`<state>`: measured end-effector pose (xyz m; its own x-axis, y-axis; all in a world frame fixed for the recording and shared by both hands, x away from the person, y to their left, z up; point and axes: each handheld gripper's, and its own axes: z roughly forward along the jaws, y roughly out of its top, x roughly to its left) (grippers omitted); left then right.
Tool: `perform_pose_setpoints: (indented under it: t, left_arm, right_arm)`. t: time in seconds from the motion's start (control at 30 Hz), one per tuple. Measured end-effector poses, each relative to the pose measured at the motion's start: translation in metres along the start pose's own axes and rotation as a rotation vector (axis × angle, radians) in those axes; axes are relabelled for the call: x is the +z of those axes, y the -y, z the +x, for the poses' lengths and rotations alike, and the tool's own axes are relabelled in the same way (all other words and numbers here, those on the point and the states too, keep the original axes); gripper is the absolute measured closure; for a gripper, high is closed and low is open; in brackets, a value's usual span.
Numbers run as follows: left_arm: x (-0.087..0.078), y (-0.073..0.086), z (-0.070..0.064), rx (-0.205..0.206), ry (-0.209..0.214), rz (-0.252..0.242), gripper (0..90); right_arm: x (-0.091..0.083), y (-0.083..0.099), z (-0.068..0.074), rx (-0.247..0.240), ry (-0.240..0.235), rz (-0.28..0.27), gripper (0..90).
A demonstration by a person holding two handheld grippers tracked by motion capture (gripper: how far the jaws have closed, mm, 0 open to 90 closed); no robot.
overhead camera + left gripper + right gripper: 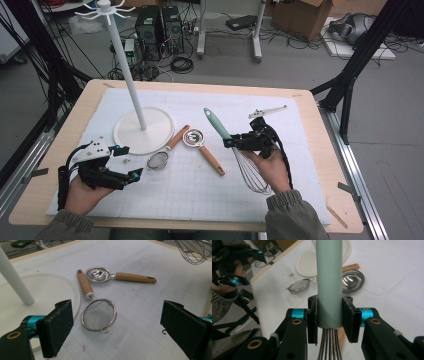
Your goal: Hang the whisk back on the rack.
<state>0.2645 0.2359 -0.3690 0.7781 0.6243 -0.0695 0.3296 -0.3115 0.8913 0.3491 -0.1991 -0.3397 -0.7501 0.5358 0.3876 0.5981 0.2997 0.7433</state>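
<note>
A whisk with a pale green handle [216, 123] and wire loops [252, 172] lies tilted over the white mat. My right gripper [231, 143] is shut on the handle's lower end, just above the wires; in the right gripper view both pads clamp the handle [329, 285] of the whisk in the gripper [329, 320]. My left gripper [130, 161] is open at the left front, with nothing between its jaws. In the left gripper view a small mesh strainer [99, 314] with a wooden handle lies on the mat just beyond the open gripper [120, 327].
A white rack stands on a round base [160, 131] at the back left, its pole [125, 65] rising high. A metal scoop [194, 137] with a wooden handle lies between strainer [158, 160] and whisk. A small white metal piece [267, 111] lies at the back right.
</note>
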Motion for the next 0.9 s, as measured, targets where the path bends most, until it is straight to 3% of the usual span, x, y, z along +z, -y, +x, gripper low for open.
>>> perform_pose_setpoints:
  t: [0.4, 0.47, 0.9]
  left_arm:
    - [0.008, -0.018, 0.0, 0.011, 0.072, -0.006, 17.1]
    - [0.01, -0.022, 0.0, -0.001, 0.1, -0.013, 18.2]
    - [0.018, -0.039, 0.002, -0.029, 0.18, -0.028, 24.4]
  right_arm:
    - [0.009, -0.007, 0.024, -0.083, -0.074, -0.034, 69.3]
    - [0.012, -0.008, 0.029, -0.098, -0.093, -0.042, 69.3]
    - [0.033, -0.015, 0.051, -0.169, -0.174, -0.047, 69.3]
